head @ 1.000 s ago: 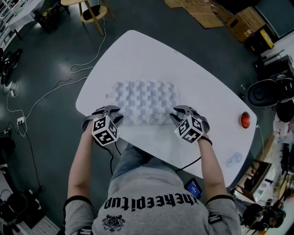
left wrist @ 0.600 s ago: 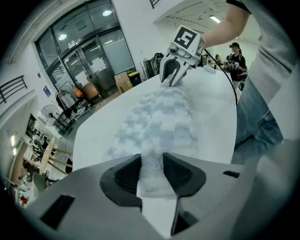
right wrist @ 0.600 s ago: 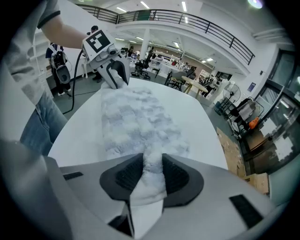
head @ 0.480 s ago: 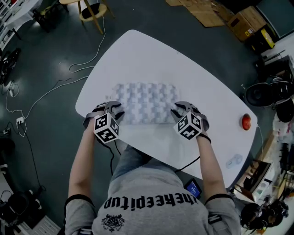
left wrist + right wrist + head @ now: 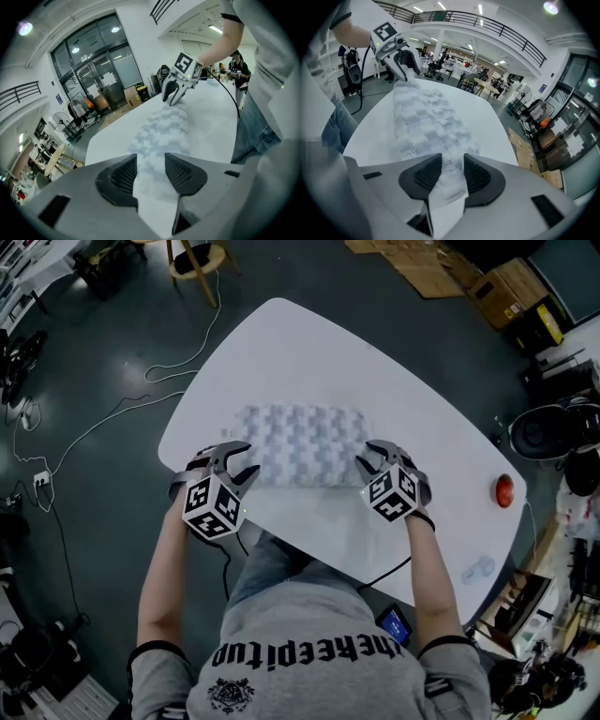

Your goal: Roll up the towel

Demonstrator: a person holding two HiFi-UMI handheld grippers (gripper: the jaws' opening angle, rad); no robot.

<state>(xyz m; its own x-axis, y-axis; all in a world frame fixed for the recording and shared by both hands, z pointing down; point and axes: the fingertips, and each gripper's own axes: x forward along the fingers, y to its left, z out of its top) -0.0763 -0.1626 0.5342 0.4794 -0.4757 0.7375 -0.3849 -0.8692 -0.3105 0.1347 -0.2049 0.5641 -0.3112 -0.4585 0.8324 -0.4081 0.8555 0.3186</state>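
Table (image 5: 309, 343), white, rounded: it carries every item, with bare surface beyond the towel's far side, judged room enough for the roll to travel. Towel (image 5: 300, 446), pale, waffle-textured: it lies spread out at the table's middle, toward the near edge, with its long side along that edge; whether a first turn is already formed there cannot be told. Left gripper (image 5: 236, 462), at the towel's near left corner: its jaws stand apart, having just been opening; cloth shows in the gap, but the pads do not press on it. Right gripper (image 5: 367, 457), at the near right corner: same condition, jaws parted and just been opening, towel edge between them, unpinched. Handling, as judged: both grippers should bite the near hem at matching depth, lift it only slightly, and turn it over toward the far edge together, so that the roll starts tight and straight; uneven hands would skew it. Red round object (image 5: 504, 489), by the table's right edge: well apart from the towel, no obstruction.
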